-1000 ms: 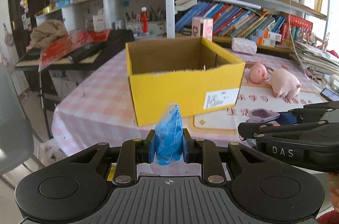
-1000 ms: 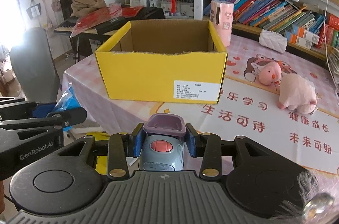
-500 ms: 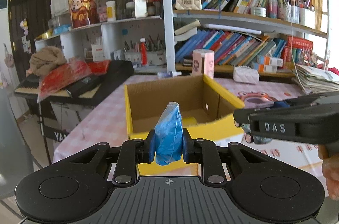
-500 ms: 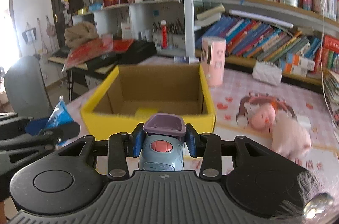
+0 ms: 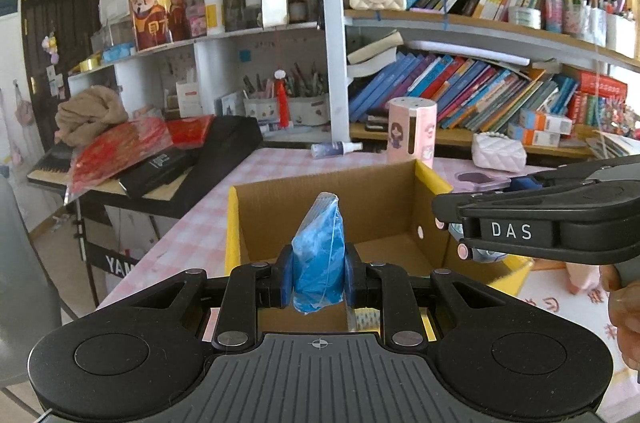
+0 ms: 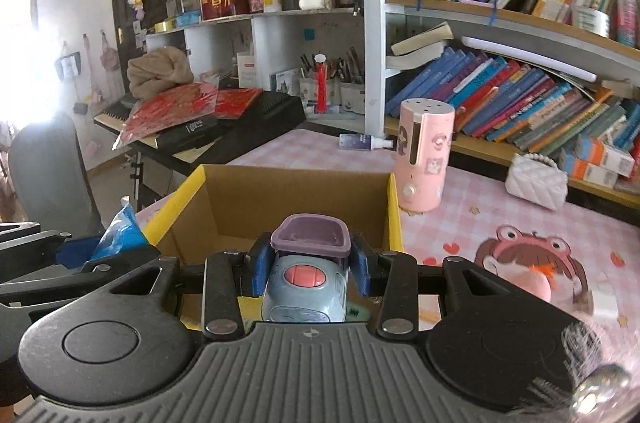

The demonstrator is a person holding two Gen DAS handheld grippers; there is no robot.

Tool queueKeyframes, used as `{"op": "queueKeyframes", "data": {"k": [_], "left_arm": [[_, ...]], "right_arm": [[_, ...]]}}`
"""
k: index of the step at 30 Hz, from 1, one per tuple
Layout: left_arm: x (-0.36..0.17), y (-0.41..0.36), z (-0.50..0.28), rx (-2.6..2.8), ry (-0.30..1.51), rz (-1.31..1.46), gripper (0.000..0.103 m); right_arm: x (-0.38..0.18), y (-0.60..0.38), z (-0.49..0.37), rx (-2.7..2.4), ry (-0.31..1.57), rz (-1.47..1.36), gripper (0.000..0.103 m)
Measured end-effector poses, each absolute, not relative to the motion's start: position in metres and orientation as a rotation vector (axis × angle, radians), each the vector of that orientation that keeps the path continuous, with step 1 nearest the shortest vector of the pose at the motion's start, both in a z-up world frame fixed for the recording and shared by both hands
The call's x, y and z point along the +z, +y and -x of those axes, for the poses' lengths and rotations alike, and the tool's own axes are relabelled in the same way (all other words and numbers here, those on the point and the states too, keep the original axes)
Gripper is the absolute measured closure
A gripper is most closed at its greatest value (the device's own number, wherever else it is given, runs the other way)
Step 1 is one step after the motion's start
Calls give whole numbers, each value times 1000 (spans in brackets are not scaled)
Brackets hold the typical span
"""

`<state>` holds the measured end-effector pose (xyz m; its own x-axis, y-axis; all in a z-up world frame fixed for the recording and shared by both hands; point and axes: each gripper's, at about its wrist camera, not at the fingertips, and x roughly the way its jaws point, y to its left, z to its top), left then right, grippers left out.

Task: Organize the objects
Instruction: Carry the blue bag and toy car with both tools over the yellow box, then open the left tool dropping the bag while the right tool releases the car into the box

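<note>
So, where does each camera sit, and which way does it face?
Left wrist: on the left gripper, looking along its fingers into the yellow box; it grips a blue packet; the right gripper and a hand show at right.
Right wrist: on the right gripper, gripping a toy car, facing the box; the left gripper shows at left.
Shared: box, pink canister, bookshelf.

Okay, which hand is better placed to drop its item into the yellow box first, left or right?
Probably left: the blue packet in the left gripper sits centred over the yellow box; the right gripper's toy car nears one wall.
</note>
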<state>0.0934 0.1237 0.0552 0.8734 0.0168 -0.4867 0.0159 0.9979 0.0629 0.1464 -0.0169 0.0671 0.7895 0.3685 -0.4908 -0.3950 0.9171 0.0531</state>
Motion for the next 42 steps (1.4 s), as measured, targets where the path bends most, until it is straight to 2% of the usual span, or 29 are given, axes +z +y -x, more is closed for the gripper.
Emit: {"op": "queueKeyframes", "data": {"k": [16,28,32,36,41,42], "left_arm": [[19,107,-154,43,657,-115,81],[5,101,-173,53,729,-147,81],[4,100,-175,55,731,-149,80],[3,98,-177,57,730,-155,80],[4,99,-175,57,725,-144,75],[4,99,-174,62,722,-142,72]], "right_arm": [[25,-7,-223,525,634,186,65],[7,8,-242,580,689,307,65],[5,12,-242,587,700,354,70],[3,14,-242,588,697,384,71],[3,13,-242,587,695,372,71],[4,12,-242,586,695,364,71]]}}
